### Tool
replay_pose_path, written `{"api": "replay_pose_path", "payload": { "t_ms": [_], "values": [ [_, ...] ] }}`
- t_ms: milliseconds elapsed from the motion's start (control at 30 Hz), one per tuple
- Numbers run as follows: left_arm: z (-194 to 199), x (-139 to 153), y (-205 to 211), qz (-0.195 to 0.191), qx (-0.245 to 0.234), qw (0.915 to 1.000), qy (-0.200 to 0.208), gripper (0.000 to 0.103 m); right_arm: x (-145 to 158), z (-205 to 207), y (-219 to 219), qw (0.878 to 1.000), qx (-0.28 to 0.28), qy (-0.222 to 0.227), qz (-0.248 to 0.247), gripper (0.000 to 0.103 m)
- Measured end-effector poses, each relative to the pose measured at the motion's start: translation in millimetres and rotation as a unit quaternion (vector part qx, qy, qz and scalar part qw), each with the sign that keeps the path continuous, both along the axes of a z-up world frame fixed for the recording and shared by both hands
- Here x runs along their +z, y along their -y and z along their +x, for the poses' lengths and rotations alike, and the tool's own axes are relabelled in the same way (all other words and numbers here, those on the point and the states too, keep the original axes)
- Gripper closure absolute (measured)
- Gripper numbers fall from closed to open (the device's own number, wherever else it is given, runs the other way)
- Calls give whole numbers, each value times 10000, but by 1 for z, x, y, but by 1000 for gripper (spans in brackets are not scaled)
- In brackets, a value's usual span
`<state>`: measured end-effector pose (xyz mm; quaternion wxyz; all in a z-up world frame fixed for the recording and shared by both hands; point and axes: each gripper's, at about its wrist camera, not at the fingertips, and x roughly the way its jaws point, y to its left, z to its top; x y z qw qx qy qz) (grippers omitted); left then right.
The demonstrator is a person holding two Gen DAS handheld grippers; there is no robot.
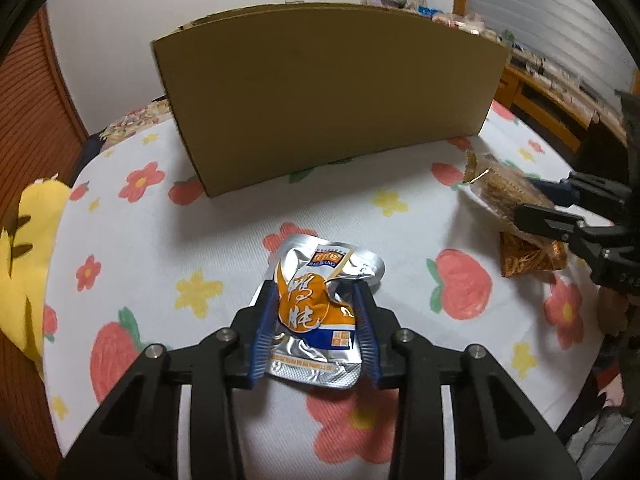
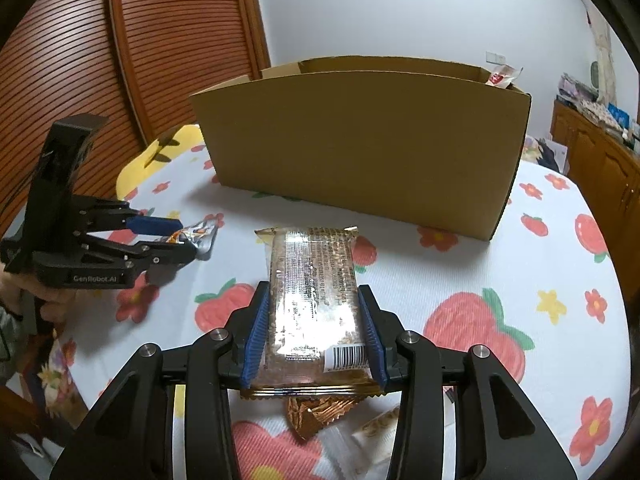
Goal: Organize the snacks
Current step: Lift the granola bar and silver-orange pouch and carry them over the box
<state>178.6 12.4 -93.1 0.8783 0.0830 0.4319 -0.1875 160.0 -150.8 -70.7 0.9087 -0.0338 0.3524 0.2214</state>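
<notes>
On the flowery tablecloth (image 1: pixel 208 240), in front of the cardboard box (image 1: pixel 320 112), two snacks gripped. Best to lift both packs slowly, keep them level, carry over the box wall, then let go inside. Left gripper (image 1: pixel 316 292) pinched onto the silver and orange pouch (image 1: pixel 316 312), pads crumpling its sides. Right gripper (image 2: pixel 312 296) squeezed on the clear sesame bar pack (image 2: pixel 312 300), near the box.
</notes>
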Motion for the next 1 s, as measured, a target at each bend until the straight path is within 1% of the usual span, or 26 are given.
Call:
{"api": "replay_pose_path", "payload": {
  "t_ms": [100, 367, 733, 1000],
  "values": [
    [-5, 3, -5, -200, 115, 9997, 36, 67, 0, 0, 1, 10000, -1, 12, 3, 61],
    [-25, 14, -17, -541, 418, 9973, 276, 67, 0, 0, 1, 10000, -6, 23, 0, 61],
    [-42, 38, -29, -667, 552, 9946, 567, 67, 0, 1, 0, 10000, -32, 25, -39, 61],
    [-47, 54, -33, -772, 582, 9928, 707, 67, 0, 0, -1, 10000, -56, 34, -74, 61]
  ]
}}
